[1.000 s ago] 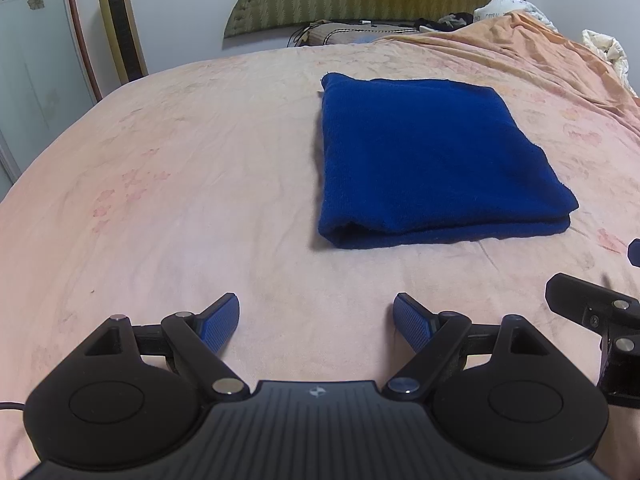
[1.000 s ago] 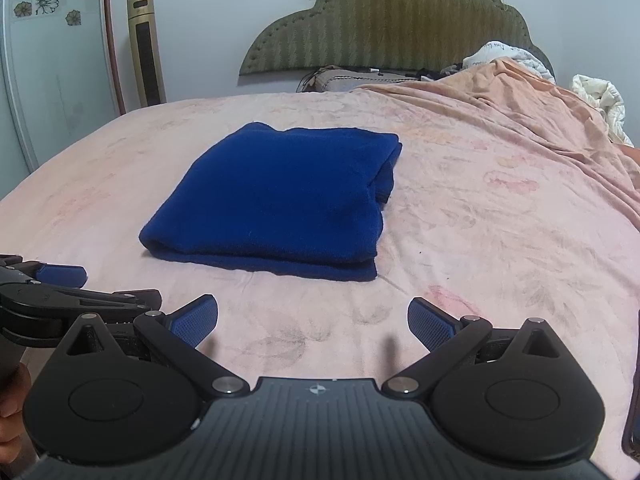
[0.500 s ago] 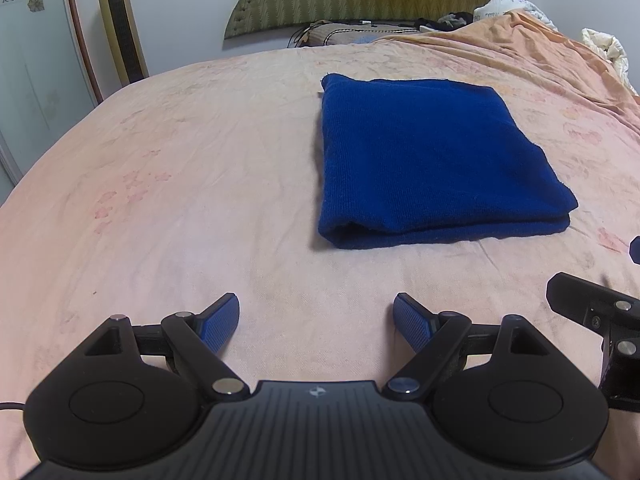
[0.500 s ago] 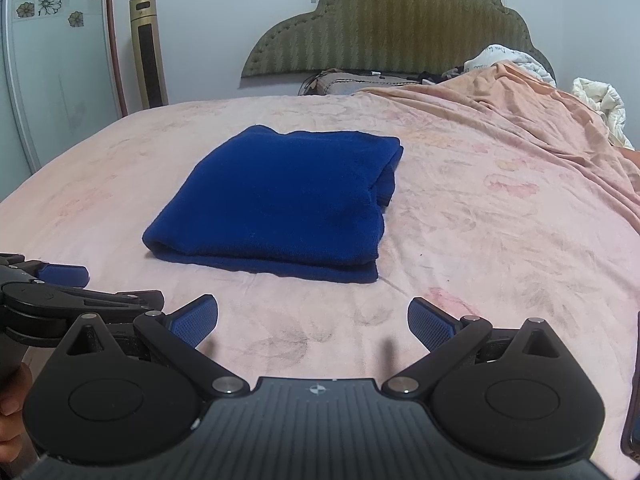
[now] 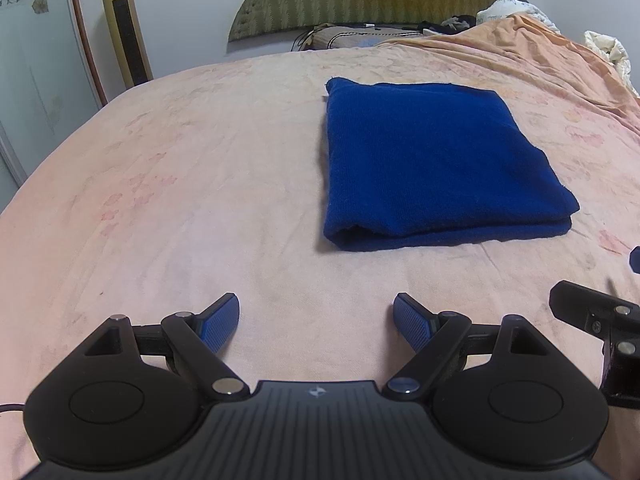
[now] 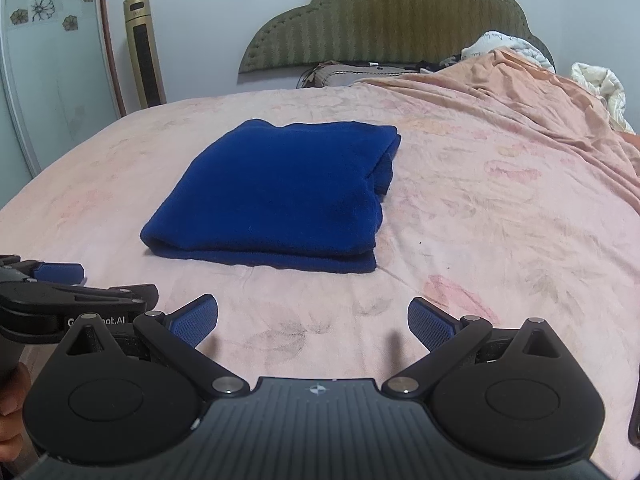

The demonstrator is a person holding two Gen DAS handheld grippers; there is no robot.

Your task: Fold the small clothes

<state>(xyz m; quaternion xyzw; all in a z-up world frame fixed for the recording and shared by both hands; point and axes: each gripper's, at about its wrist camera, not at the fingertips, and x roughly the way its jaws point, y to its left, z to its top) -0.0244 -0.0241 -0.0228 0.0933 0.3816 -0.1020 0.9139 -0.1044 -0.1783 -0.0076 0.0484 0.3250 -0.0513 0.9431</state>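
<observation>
A dark blue cloth lies folded into a flat rectangle on the pink bed sheet; it also shows in the right wrist view. My left gripper is open and empty, low over the sheet, short of the cloth's near fold and to its left. My right gripper is open and empty, short of the cloth's near edge. Each gripper shows at the edge of the other's view, the right one and the left one.
A rumpled orange-pink cover lies heaped at the back right with white bedding beyond it. A green padded headboard stands at the back. A gold tower fan and a glass door stand at the left.
The right wrist view has pulled back and risen very slightly, so the cloth sits a little lower in it. The left gripper and the cloth have not moved.
</observation>
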